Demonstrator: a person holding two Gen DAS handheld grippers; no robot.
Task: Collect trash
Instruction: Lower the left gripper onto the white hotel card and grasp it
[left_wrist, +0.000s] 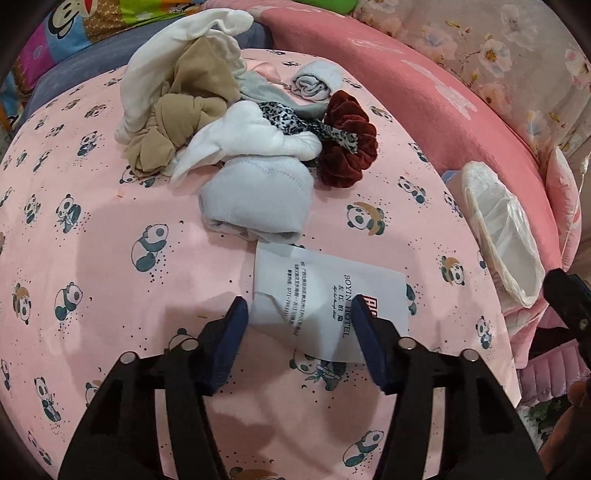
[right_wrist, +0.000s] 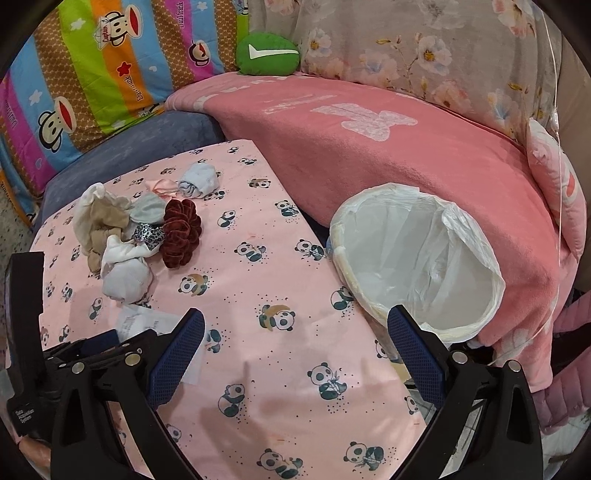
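Reading "BOYIN HOTEL" (white packet (left_wrist: 325, 291))

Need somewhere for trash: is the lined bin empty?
Looks empty: the bin shows only its white liner inside, though its bottom isn't fully visible.

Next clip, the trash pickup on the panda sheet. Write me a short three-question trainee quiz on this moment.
1. True or false: the white paper packet lies between the left gripper fingers.
2. Which thing is lined with a plastic bag? A) the bin B) the green cushion C) the red scrunchie
3. Fill in: the right gripper holds ____.

Key: 1 true; 2 A; 3 nothing, its jaws stand open over the bare panda sheet.
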